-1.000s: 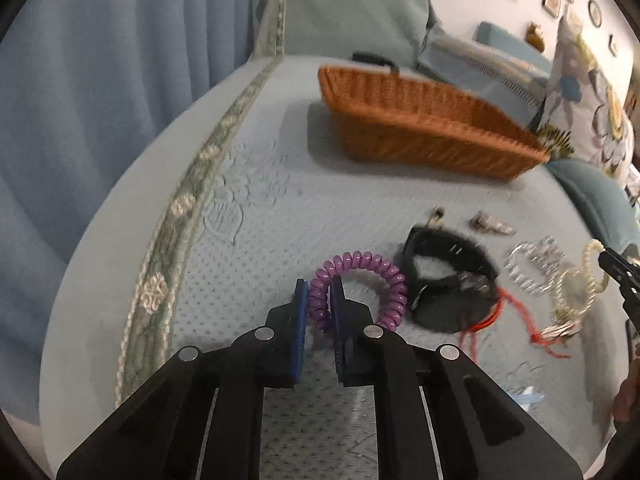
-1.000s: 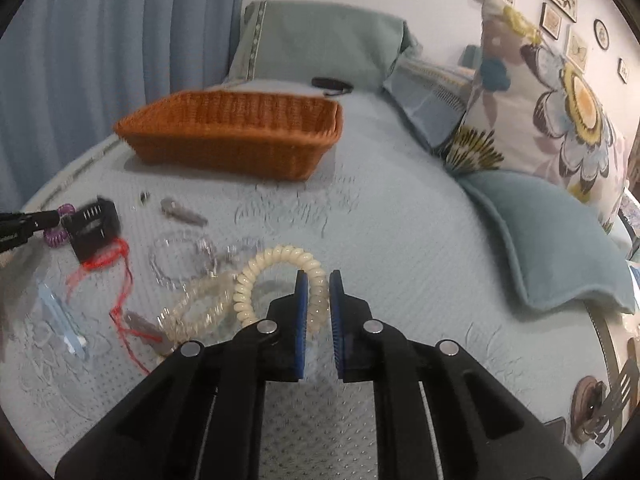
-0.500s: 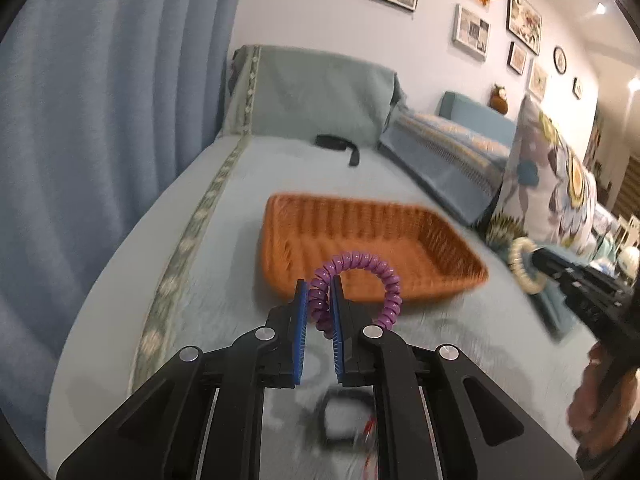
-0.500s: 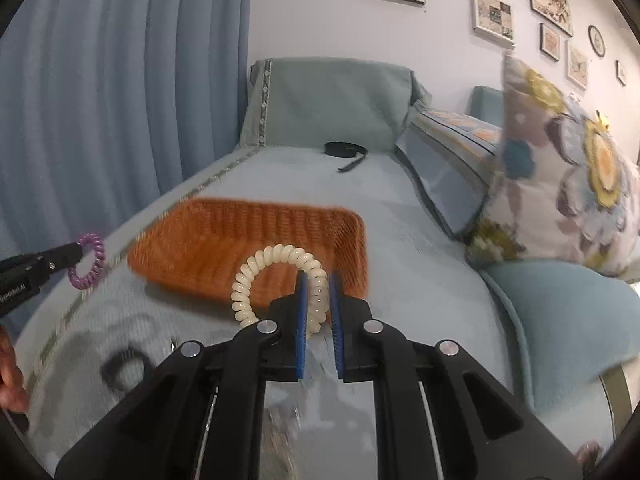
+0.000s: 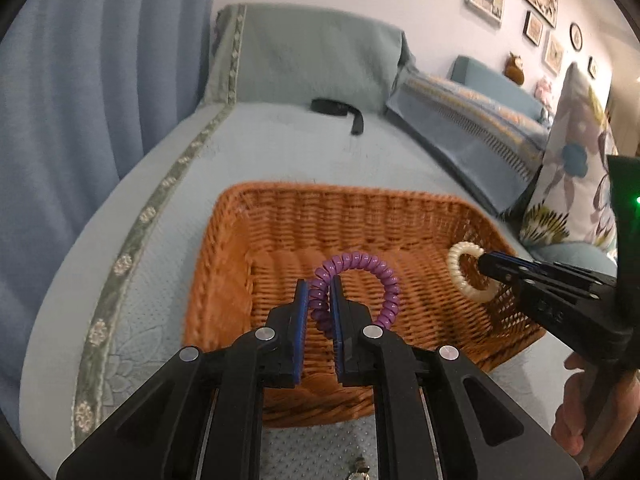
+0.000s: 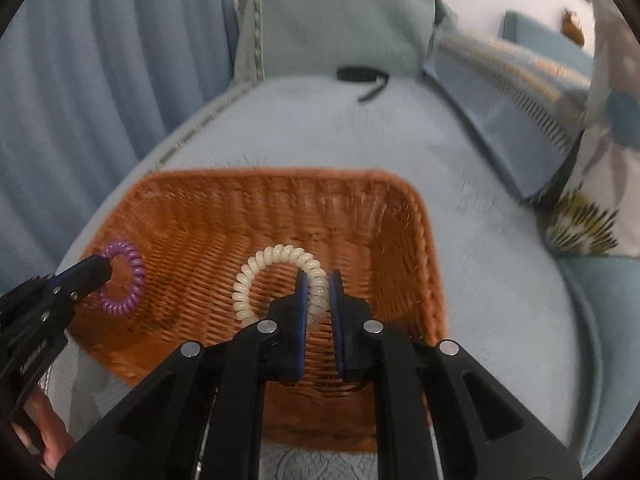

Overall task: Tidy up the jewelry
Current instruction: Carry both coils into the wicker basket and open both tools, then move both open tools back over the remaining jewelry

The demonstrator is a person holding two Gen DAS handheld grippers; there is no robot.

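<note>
Above an empty wicker basket (image 5: 224, 280), the left gripper (image 5: 319, 292) clamps a purple spiral bracelet (image 5: 384, 276) and the right gripper (image 6: 319, 292) a cream spiral bracelet (image 6: 256, 272), seemingly poised to drop both inside.

Soft, dim indoor light is falling evenly, casting only faint shadows inside the wicker basket (image 5: 280, 216). Fisheye bending and black vignetting are curving every edge. Motion blur is smearing the right wrist view, especially toward two o'clock.
</note>
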